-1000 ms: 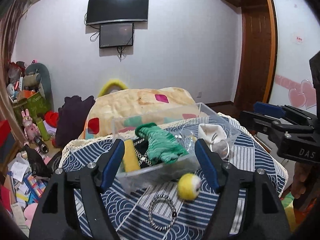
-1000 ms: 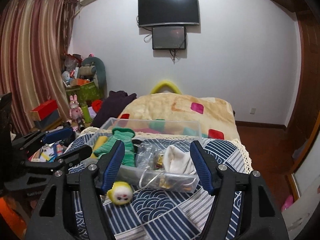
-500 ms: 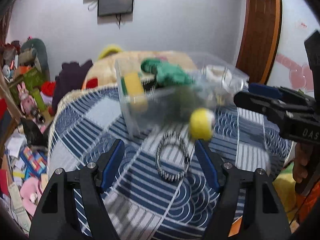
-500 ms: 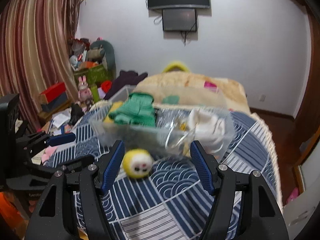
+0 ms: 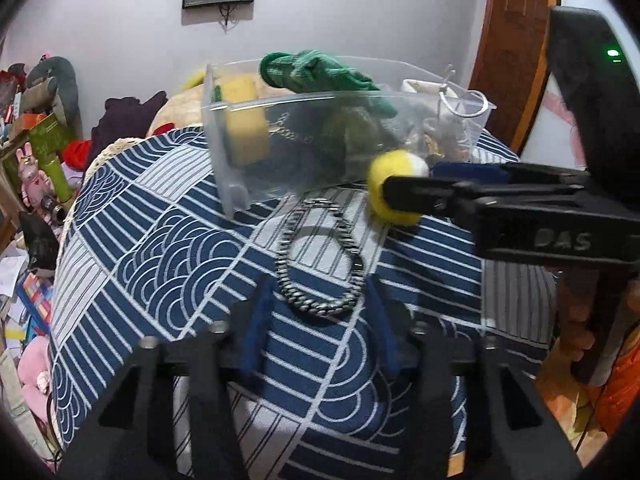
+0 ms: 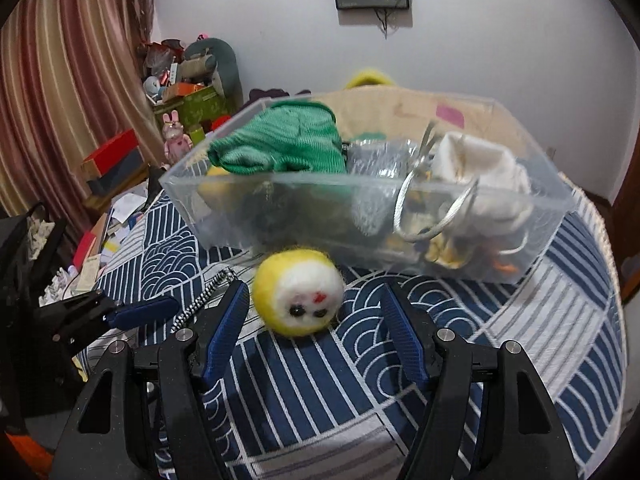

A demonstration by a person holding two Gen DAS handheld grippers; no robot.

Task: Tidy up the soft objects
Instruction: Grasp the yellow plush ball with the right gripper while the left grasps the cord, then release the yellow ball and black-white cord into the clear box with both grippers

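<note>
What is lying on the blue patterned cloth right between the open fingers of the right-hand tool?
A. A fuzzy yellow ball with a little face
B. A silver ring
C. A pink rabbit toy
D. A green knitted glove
A: the fuzzy yellow ball with its white face sits on the cloth between the right gripper fingers, in front of the clear box.

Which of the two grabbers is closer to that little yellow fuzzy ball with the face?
The right gripper: its open jaws sit on either side of the yellow ball, not touching it. The left gripper is off to the side, open over the beaded bracelet.
</note>
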